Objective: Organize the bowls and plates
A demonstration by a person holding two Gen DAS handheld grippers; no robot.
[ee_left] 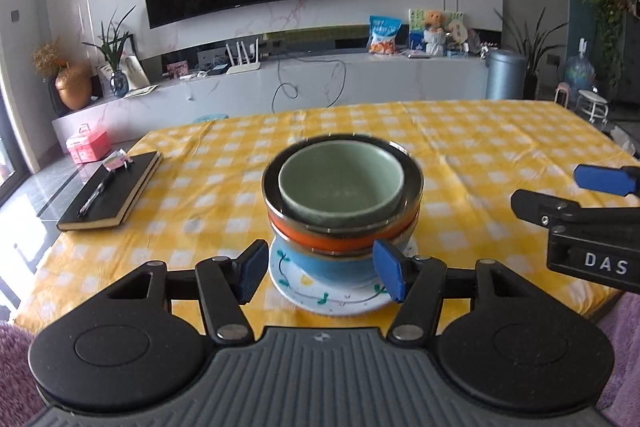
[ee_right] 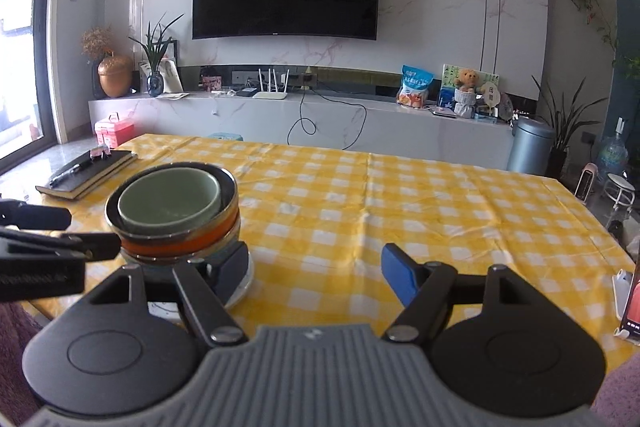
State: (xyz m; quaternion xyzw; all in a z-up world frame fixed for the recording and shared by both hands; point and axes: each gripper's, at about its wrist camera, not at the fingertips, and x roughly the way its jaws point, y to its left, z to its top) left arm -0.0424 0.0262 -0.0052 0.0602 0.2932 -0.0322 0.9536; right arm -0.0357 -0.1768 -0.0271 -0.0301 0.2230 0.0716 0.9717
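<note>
Green glazed bowl (ee_left: 340, 183) sat topmost in a nested stack: under it a steel-rimmed dark bowl (ee_left: 412, 183), an orange-banded bowl (ee_left: 344, 239), a blue bowl (ee_left: 320, 265), all on a white plate with leaf pattern (ee_left: 332, 301). Stack stood on the yellow checked tablecloth (ee_left: 480, 155), near the table's front edge

Left gripper (ee_left: 322, 273): stack dead ahead at 12 o'clock, just beyond the blue pads. Jaws stood apart, nothing pressed between them; the plate and blue bowl showed through the gap, but pads looked clear of them. Stack's axis upright, so any grip would come at a rim or the plate's edge, by my reckoning

Right gripper (ee_right: 316, 273): jaws apart, empty, only tablecloth between them. Stack lay at 10 o'clock from it, close beside its left finger; contact there could not be told

Left gripper judged the nearer and better lined up. Stack looked complete, task likely near done

Black notebook with a pen (ee_left: 110, 191) lay at 10 o'clock, well apart from the stack
</note>
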